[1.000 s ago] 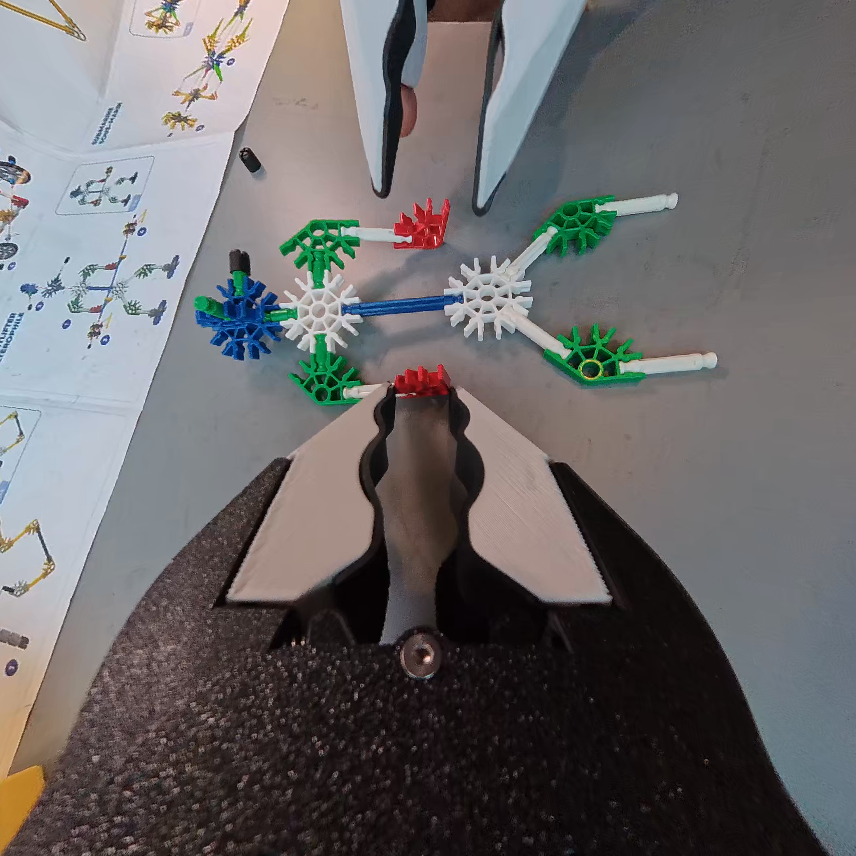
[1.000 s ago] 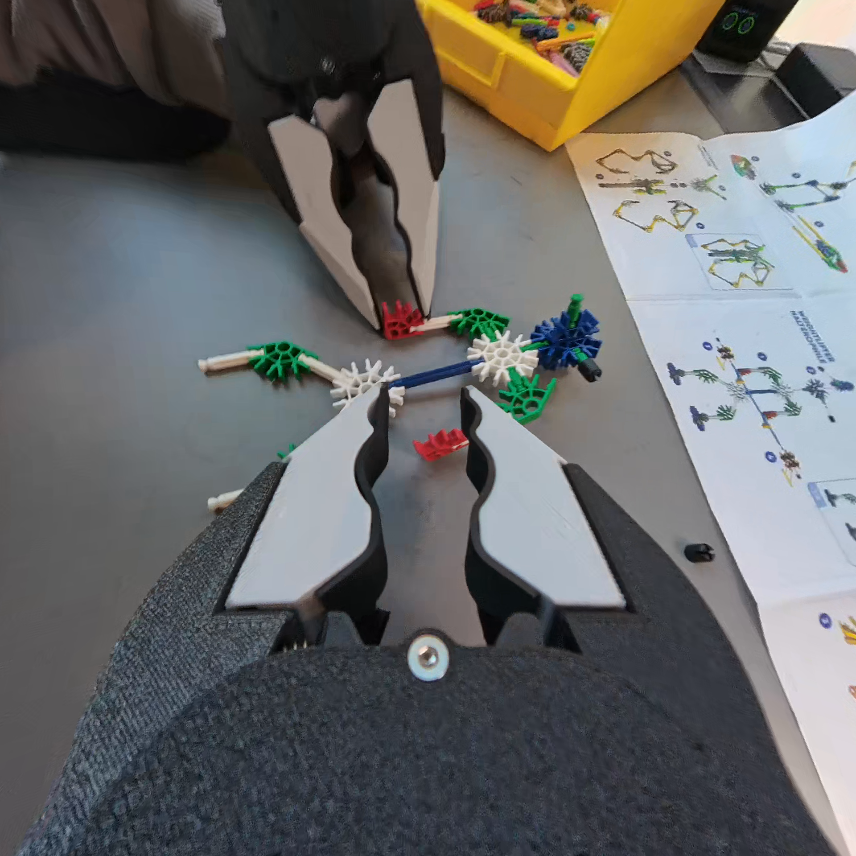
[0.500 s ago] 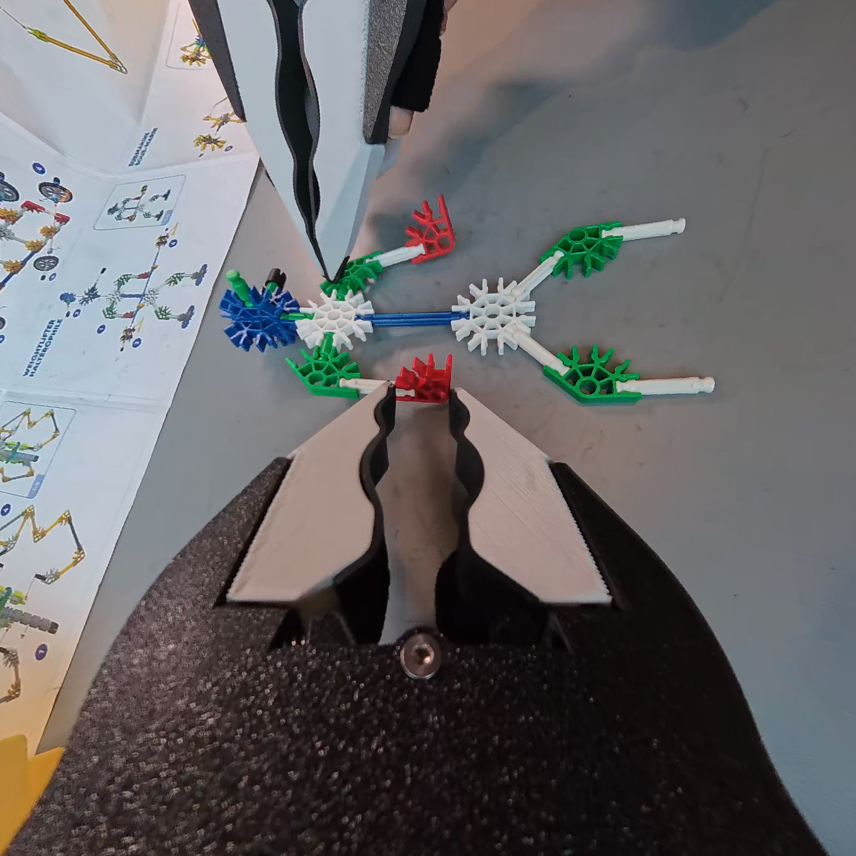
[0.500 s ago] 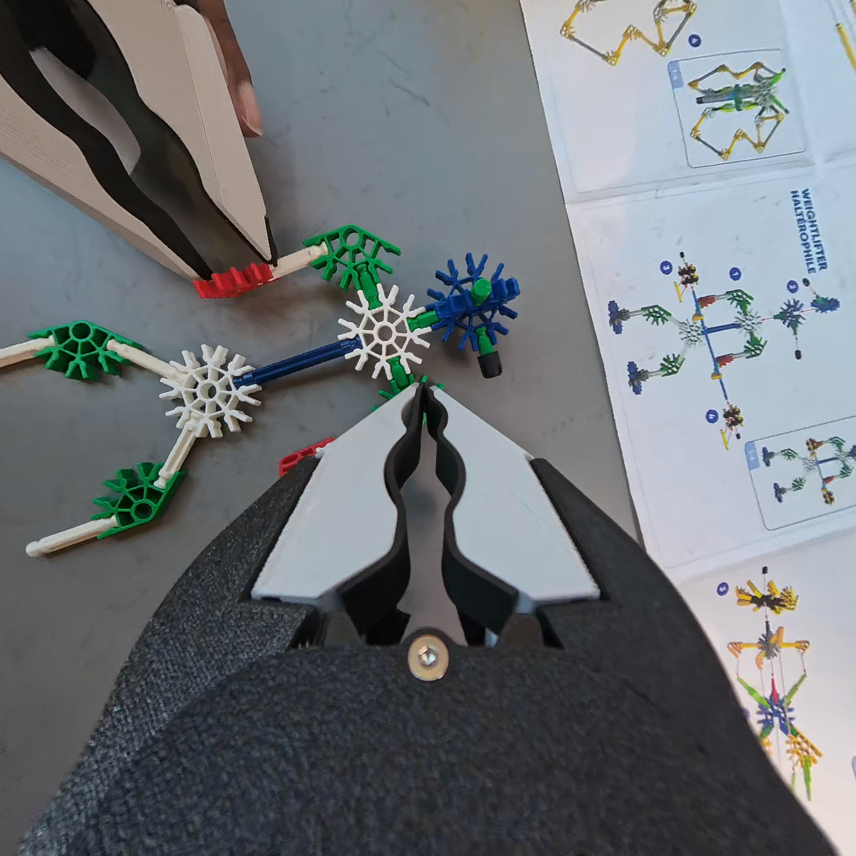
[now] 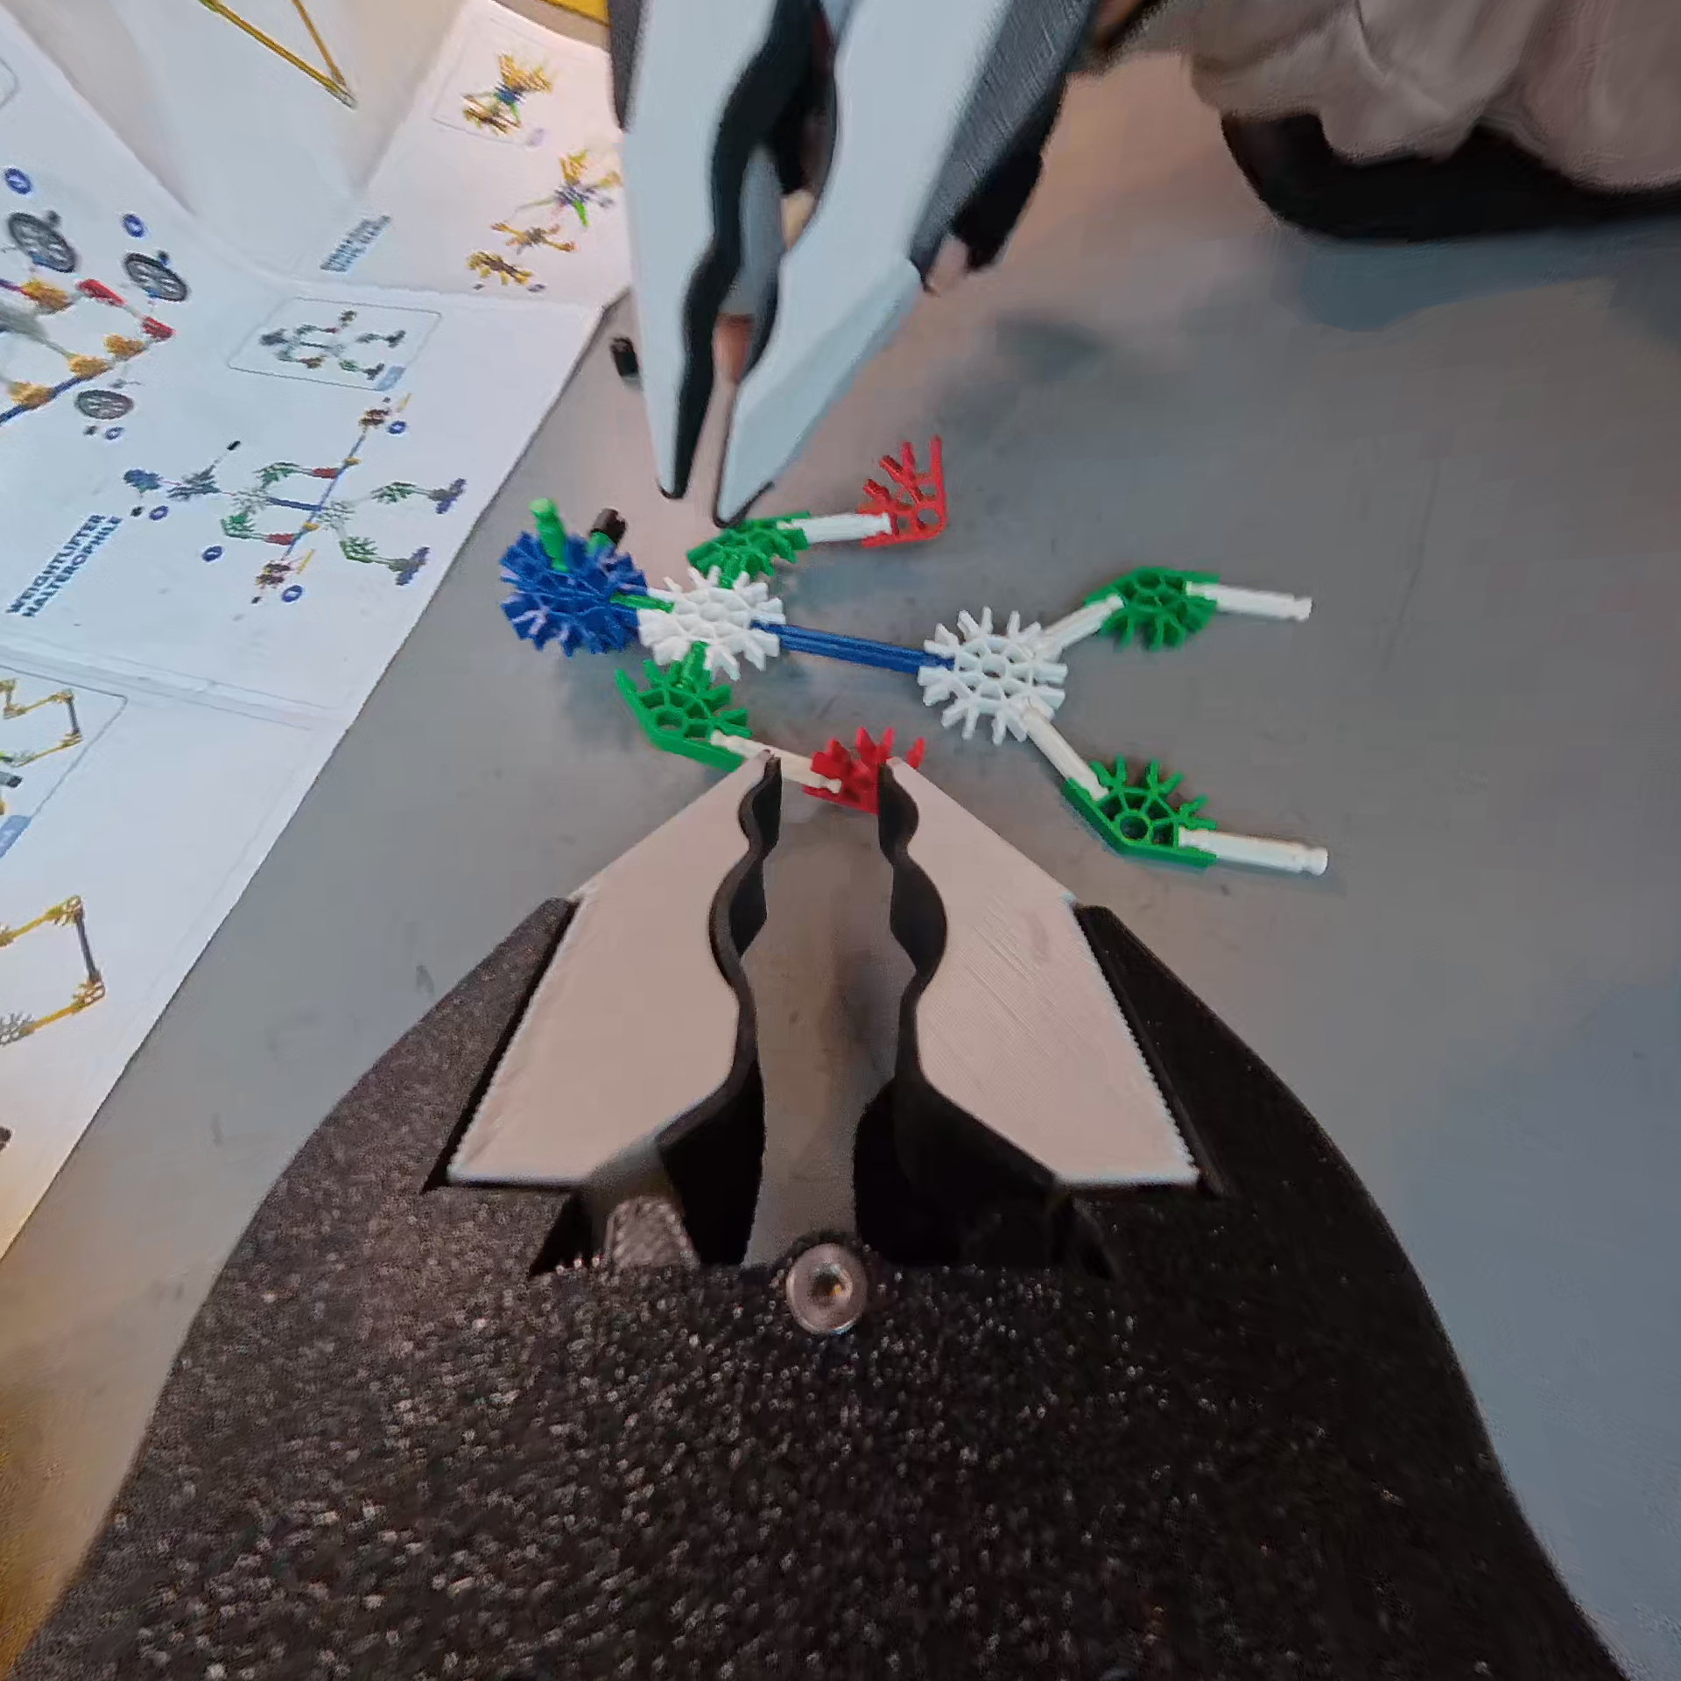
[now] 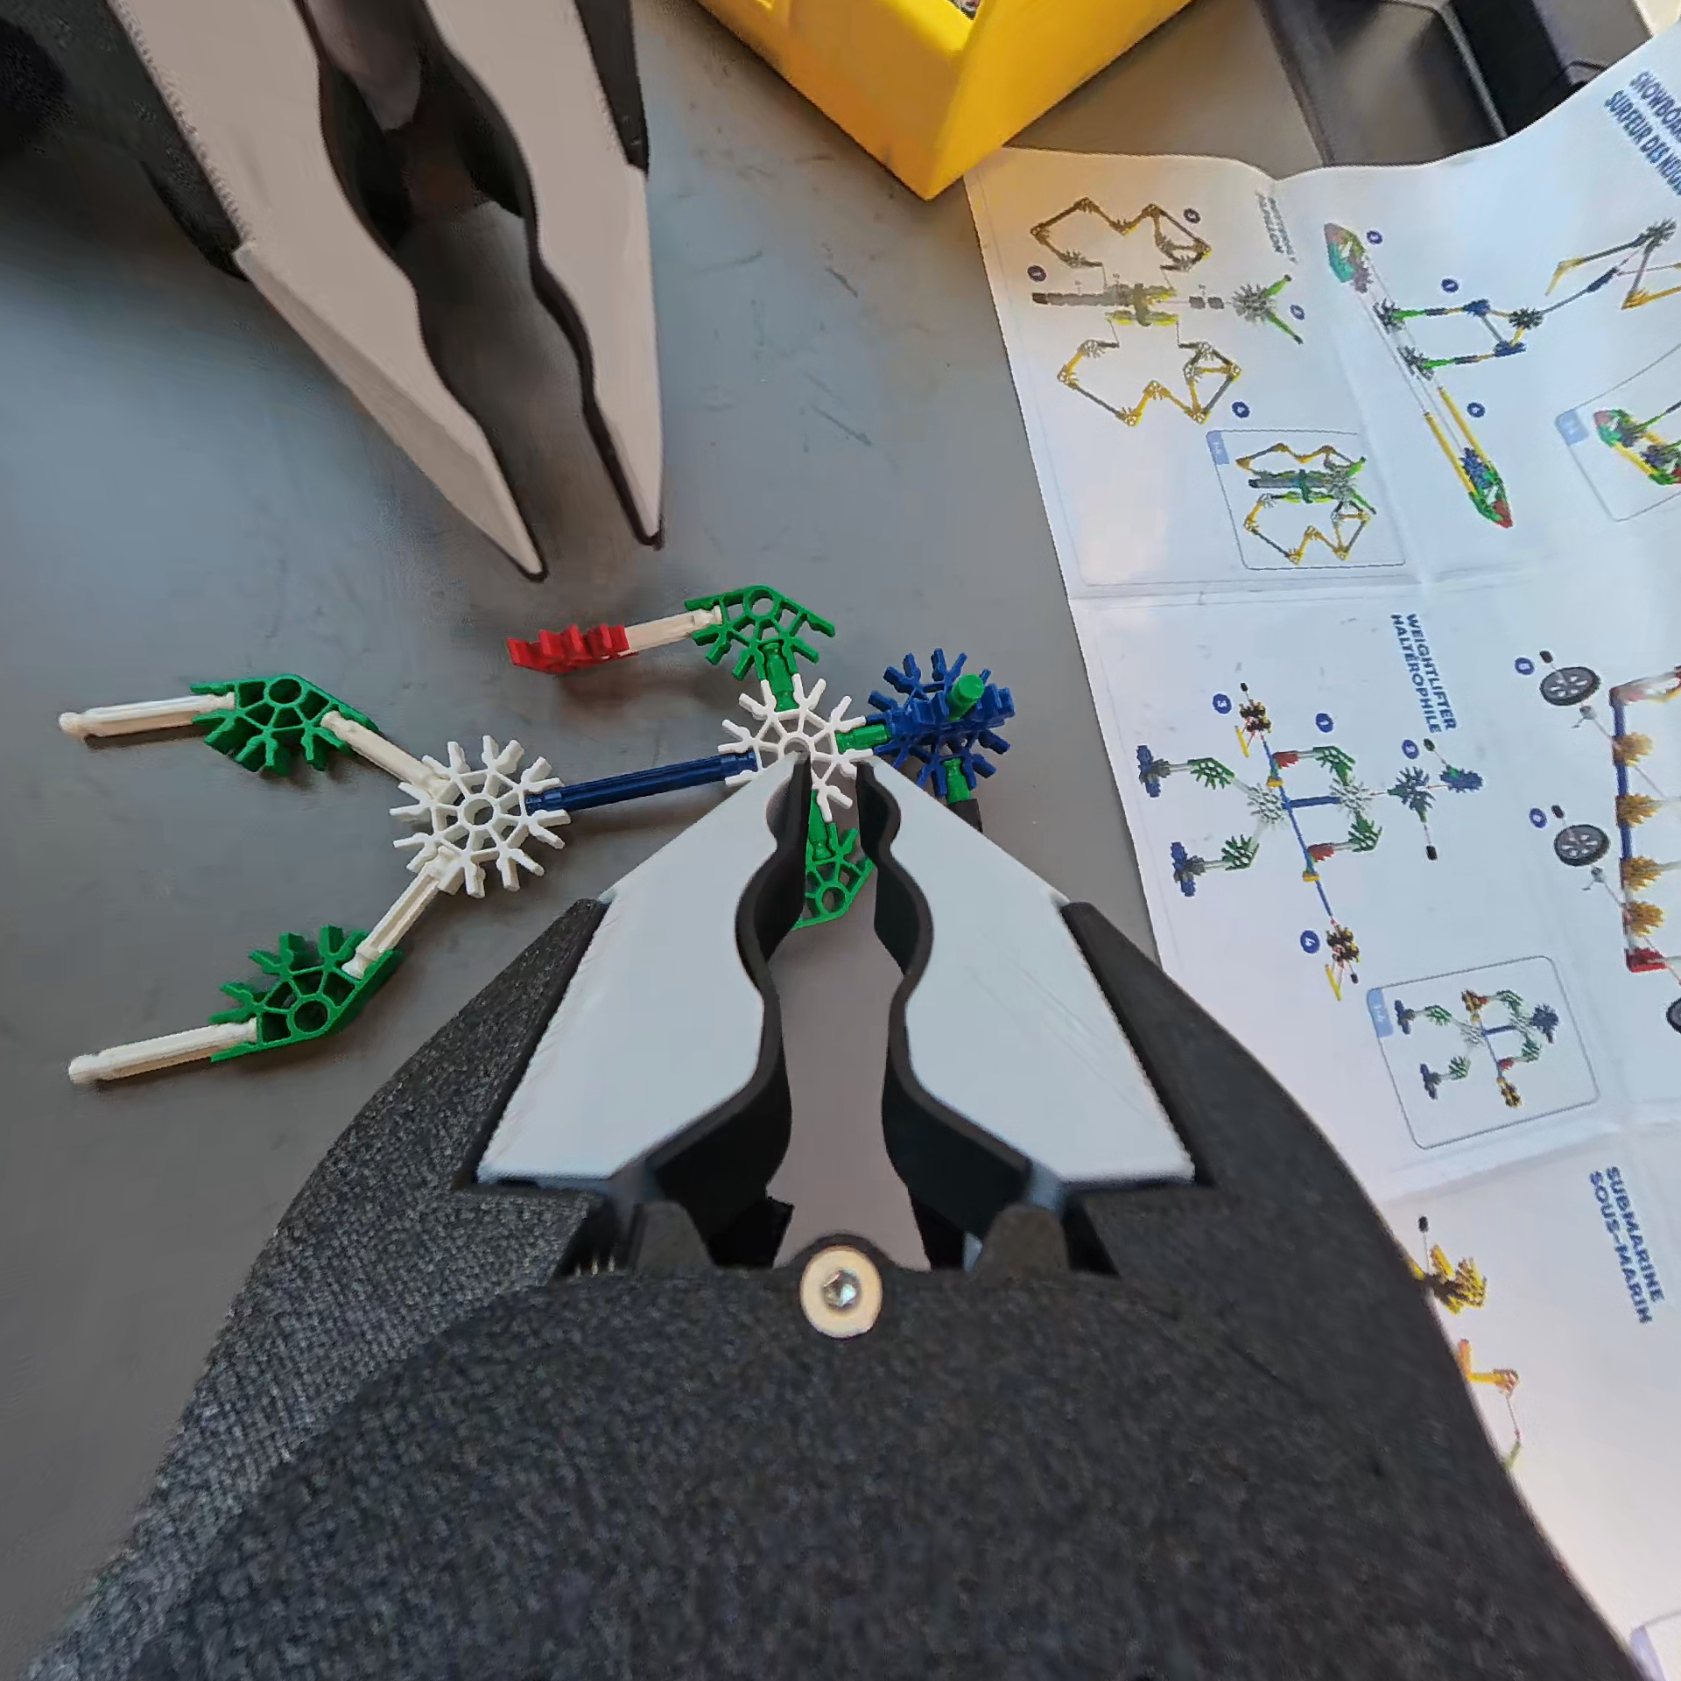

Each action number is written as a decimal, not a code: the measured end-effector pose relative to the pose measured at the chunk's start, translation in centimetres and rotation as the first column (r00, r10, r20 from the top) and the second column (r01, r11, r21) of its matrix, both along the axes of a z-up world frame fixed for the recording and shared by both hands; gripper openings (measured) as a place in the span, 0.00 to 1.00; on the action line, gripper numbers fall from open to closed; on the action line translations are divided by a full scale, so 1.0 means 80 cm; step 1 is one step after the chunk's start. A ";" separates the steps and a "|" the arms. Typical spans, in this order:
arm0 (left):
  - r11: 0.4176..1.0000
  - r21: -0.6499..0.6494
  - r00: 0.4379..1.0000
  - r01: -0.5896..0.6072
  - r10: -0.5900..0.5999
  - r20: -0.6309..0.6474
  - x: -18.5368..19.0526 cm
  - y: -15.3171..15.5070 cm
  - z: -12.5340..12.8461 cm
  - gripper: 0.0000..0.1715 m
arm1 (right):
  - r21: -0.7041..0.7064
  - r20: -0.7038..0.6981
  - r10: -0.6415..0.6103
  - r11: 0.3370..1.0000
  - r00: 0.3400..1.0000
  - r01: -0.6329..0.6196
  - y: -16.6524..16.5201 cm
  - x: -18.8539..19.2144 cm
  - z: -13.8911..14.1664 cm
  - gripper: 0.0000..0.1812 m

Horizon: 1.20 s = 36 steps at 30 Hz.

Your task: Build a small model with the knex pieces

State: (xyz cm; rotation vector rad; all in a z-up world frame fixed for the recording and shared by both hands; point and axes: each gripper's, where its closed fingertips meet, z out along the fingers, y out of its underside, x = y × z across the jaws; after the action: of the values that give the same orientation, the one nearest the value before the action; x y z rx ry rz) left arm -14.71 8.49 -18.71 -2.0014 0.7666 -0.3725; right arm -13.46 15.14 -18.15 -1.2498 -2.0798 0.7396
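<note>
A flat toy model of rods and connectors lies on the grey table: a blue rod (image 5: 846, 648) joins two white snowflake connectors, with green connectors, white rods and a blue snowflake around them. My left gripper (image 5: 832, 762) is open, its tips just short of the near red connector (image 5: 855, 769). The right wrist view shows it (image 6: 591, 553) clear of that red piece (image 6: 564, 648). My right gripper (image 6: 832, 767) is narrowly open over a white snowflake connector (image 6: 791, 728) and a green rod (image 6: 823, 837). In the left wrist view it (image 5: 700, 505) sits by the far green connector (image 5: 755, 546).
A folded instruction sheet (image 5: 227, 546) lies beside the model, also in the right wrist view (image 6: 1364, 637). A yellow bin (image 6: 955, 82) stands behind it. A small black piece (image 5: 623, 357) lies near the sheet's edge. A person's sleeve (image 5: 1455, 91) rests at the far side. My right fingertips sit around 8 centimeters from my left ones.
My right gripper moved from the far red connector to the green connector, shut there, then opened a little. My left gripper has drawn back off the near red connector. The model turned slightly.
</note>
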 end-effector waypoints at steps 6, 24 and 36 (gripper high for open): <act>0.966 -0.091 0.964 -0.241 0.249 0.097 -0.022 0.060 0.001 0.10 | 0.030 0.042 -0.008 1.000 0.999 0.006 -0.002 -0.009 -0.014 0.04; 0.975 -0.054 0.975 -0.216 0.213 -0.064 -0.020 0.065 -0.016 0.02 | -0.043 0.054 -0.035 0.998 0.998 0.038 0.018 0.020 -0.015 0.04; 0.977 -0.049 0.978 -0.207 0.205 -0.037 -0.015 0.063 -0.012 0.03 | -0.046 0.069 -0.038 0.998 0.997 0.041 0.018 0.025 -0.025 0.03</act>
State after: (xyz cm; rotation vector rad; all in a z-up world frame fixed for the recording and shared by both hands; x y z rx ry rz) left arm -15.89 13.54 -19.71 -2.1180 0.5663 -0.2423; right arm -11.45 16.56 -20.15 -1.3563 -2.0967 0.7419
